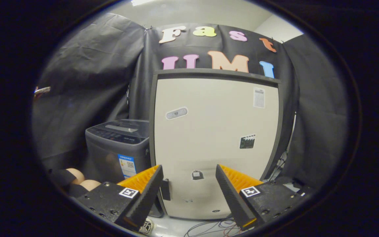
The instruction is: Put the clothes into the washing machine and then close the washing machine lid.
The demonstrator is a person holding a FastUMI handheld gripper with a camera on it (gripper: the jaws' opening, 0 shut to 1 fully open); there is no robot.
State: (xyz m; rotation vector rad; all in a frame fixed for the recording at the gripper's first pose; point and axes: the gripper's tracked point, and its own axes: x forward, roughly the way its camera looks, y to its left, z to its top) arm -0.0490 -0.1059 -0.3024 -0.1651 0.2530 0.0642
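- While the gripper (188,184) hangs in the air with its two fingers spread wide apart, nothing lies between them; it is released and grasps nothing.
- Beyond the fingers stands a tall pale cabinet (215,138) with a dark frame, much like a fridge, facing us squarely. Several small stickers (247,141) sit on its front, too small to make out.
- Left of that cabinet, and touching or very nearly touching its side, is the washing machine (117,148), a low dark grey top-loader. Its lid (125,126) lies flat and shut on top, with a control strip along the near edge and a blue label (127,165) on its front.
- Low down to the left of the washing machine, just beyond the left finger, I see two rounded pale shapes with dark cloth around them (77,181). They could be a person's knees or a bundle; I cannot tell which.
- As for the clothes, I cannot pick out any for certain from here.
- On the pale floor (176,227) below the fingers, thin cables (212,227) trail loosely, and part of a patterned shoe (147,226) shows close to the left finger's tip.
- Black cloth (87,82) drapes the booth behind and to both sides.
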